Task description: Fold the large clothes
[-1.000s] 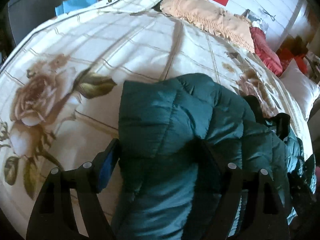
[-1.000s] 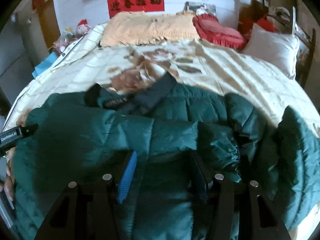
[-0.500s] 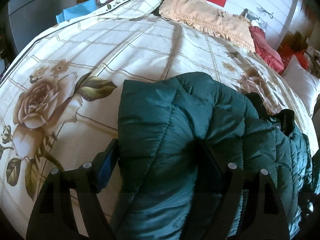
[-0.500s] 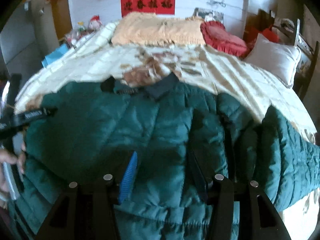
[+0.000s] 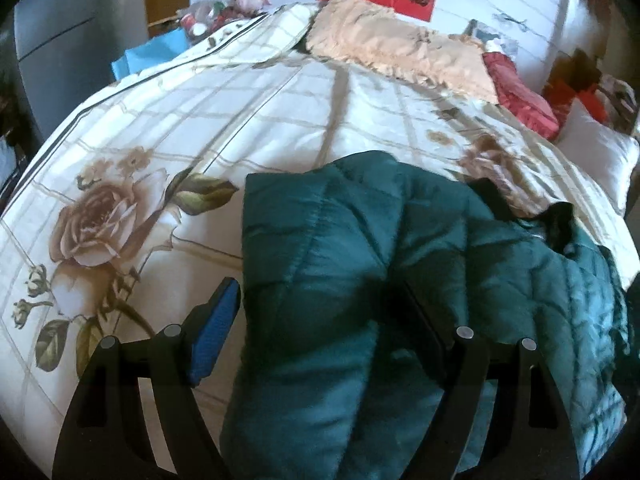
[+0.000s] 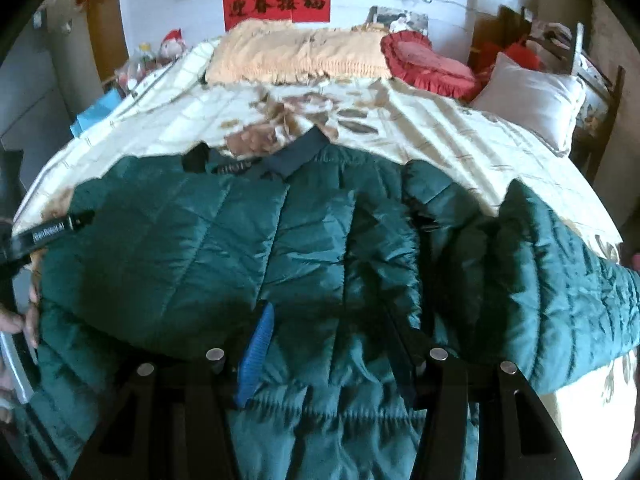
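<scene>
The left tongs (image 5: pixel 320 320) stand wide apart, the blue-padded finger (image 5: pixel 214 336) clear of the cloth on its outer side while a thick fold of the green quilted jacket (image 5: pixel 360 264) bulges up between the two fingers; the other finger is sunk into the padding, and whether anything is actually pinched cannot be told. The right tongs (image 6: pixel 332 344) are likewise spread, both fingers pressed down into the jacket (image 6: pixel 208 248) near its lower hem, with puffed fabric filling the gap between them; a firm grip cannot be told here either. Ahead of the right tongs the jacket lies spread on the bed (image 6: pixel 460 140), its dark collar (image 6: pixel 296 156) farthest away and one sleeve (image 6: pixel 560 288) reaching off to the right. Beyond the jacket, past the floral quilt (image 5: pixel 120 220), lie a peach fringed cover (image 6: pixel 296 56), a red cushion (image 6: pixel 424 64) and a white pillow (image 6: pixel 532 100), under a red banner (image 6: pixel 276 2) on the wall.
</scene>
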